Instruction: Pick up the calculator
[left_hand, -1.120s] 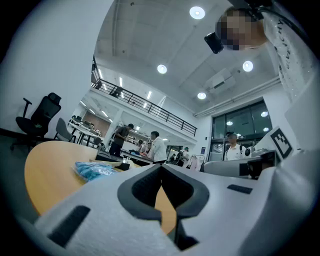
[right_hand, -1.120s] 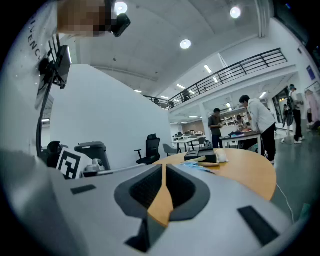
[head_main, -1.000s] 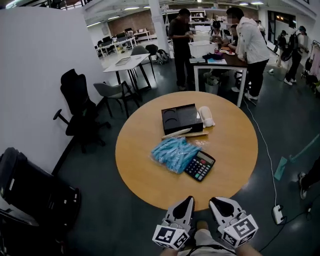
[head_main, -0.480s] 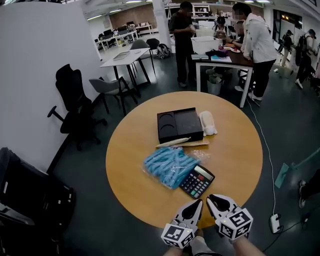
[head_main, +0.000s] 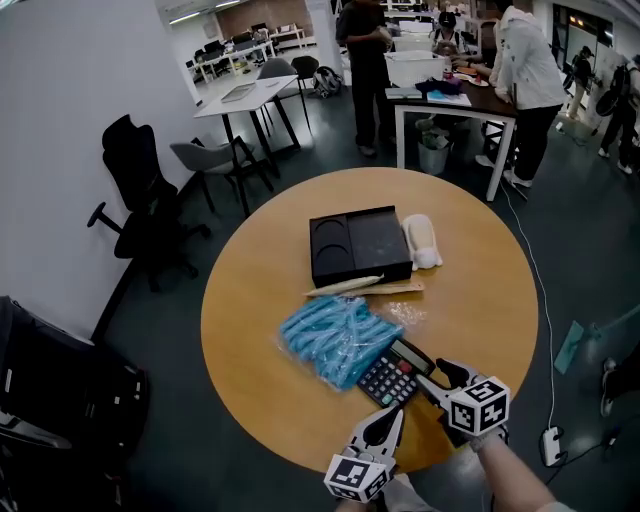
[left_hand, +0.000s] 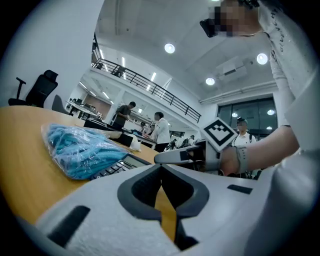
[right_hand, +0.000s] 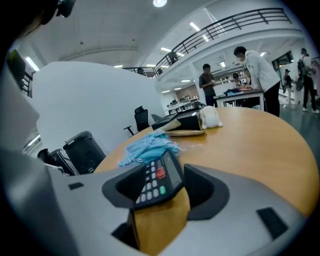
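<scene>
The black calculator (head_main: 393, 371) lies on the round wooden table (head_main: 480, 290) near its front edge, its far end tucked against a bag of blue items (head_main: 335, 338). My right gripper (head_main: 432, 379) reaches it from the right. Its jaws are opening, and the calculator's (right_hand: 167, 171) near end sits between them with a gap on the right side, so nothing is gripped by the right gripper (right_hand: 161, 186). My left gripper (head_main: 394, 414) hovers at the table's front edge, just short of the calculator (left_hand: 117, 165). The left gripper's (left_hand: 161, 165) jaws are shut and empty.
Beyond the blue bag (left_hand: 80, 150) lie a pale stick and a wooden ruler (head_main: 365, 287), a black tray (head_main: 358, 243) and a white soft thing (head_main: 422, 240). Office chairs (head_main: 140, 200) stand left of the table. People stand at a far desk (head_main: 450, 95).
Both grippers have moved forward and down over the table's front edge. The right one went further, reached the calculator, and its jaws have spread apart around the calculator's end.
</scene>
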